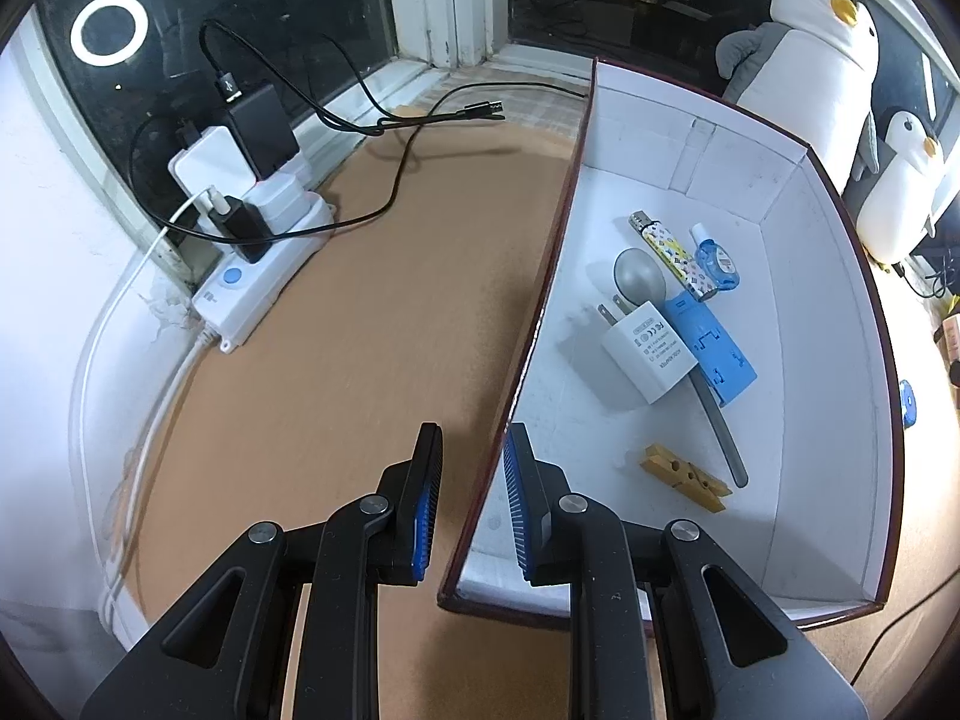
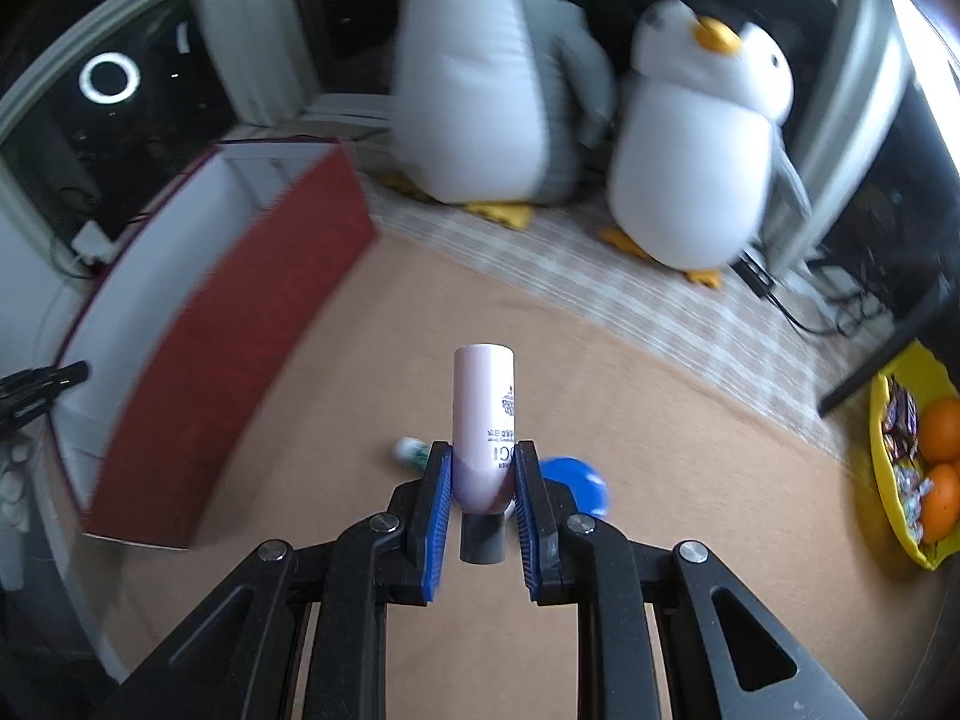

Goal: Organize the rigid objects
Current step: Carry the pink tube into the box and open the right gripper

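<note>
The right tongs [image 2: 477, 480] clamp a pale tube [image 2: 483, 408] above the brown table [image 2: 660, 480], so it looks mid-carry; next it needs swinging left over the red box [image 2: 240, 324] and letting go. The left tongs [image 1: 471, 480] hang open and empty, straddling the box's near wall, the charger [image 1: 645, 354] and spoon [image 1: 639, 276] already inside

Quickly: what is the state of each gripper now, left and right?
Left gripper: open, astride the box wall, not clamped.
Right gripper: closed on the pale tube.
</note>
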Demonstrator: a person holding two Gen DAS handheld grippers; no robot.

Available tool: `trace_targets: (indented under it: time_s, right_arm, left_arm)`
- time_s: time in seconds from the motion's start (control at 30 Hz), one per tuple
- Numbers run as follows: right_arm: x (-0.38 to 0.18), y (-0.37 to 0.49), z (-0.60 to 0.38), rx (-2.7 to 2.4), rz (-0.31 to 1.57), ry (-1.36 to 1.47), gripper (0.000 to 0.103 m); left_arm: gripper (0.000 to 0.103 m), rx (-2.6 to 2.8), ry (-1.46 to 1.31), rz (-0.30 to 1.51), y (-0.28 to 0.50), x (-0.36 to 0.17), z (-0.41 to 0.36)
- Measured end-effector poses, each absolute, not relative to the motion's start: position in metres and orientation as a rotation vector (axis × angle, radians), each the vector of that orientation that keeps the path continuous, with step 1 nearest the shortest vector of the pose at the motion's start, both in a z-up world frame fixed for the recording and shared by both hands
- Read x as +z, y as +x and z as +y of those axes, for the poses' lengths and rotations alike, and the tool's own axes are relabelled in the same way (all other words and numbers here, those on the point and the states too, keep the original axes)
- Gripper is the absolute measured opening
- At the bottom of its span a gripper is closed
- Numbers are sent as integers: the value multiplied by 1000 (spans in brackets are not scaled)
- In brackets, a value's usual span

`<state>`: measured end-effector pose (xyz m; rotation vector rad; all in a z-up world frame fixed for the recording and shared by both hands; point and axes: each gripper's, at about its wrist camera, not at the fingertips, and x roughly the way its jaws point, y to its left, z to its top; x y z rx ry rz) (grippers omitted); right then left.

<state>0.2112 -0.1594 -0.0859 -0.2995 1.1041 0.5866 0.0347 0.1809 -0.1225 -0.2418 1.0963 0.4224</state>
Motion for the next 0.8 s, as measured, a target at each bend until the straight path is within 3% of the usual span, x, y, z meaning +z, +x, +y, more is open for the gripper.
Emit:
trace_targets:
  time_s: [0.3,0.8]
  right_arm:
    - [-59,146,-70,801,1054,-396,18]
    - [-83,103,32,944,1079,-570,18]
  left_arm:
    - [19,403,-253,1086,39,-127,187]
    - [13,355,-250,1069,47,-131,190]
